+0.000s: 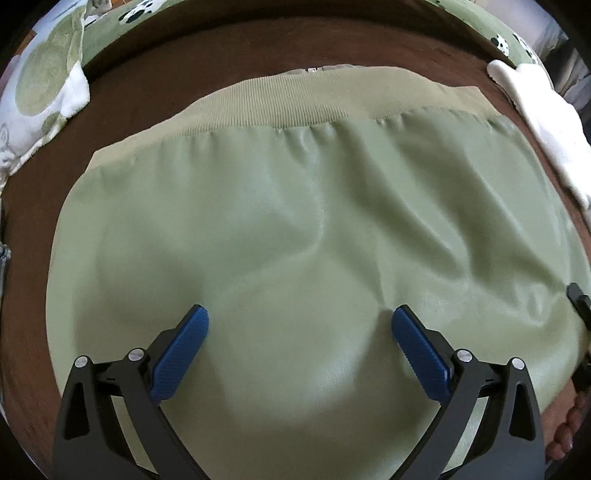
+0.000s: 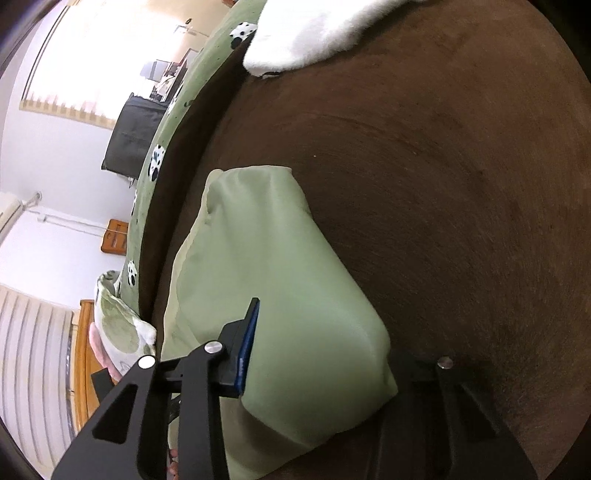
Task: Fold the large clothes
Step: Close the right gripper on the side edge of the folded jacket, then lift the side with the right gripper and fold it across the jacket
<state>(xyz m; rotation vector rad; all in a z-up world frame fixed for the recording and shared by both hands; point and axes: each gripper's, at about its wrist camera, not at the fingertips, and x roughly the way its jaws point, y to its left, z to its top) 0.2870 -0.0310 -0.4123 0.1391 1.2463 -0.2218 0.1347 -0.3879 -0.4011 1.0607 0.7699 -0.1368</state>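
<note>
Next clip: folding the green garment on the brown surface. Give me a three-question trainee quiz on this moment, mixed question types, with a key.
1. True or false: the left hand-held gripper has its jaws closed on the green garment.
2. Multiple choice: what is the right hand-held gripper gripping? A) the white cloth B) a fold of the green garment C) nothing
3. Short answer: in the left wrist view, what runs along the far edge of the green garment?

Key
1. False: its jaws stand wide apart above the fabric.
2. B: the fabric bunches between its fingers and drapes over the far one.
3. A ribbed band, with the brown surface beyond it.
</note>
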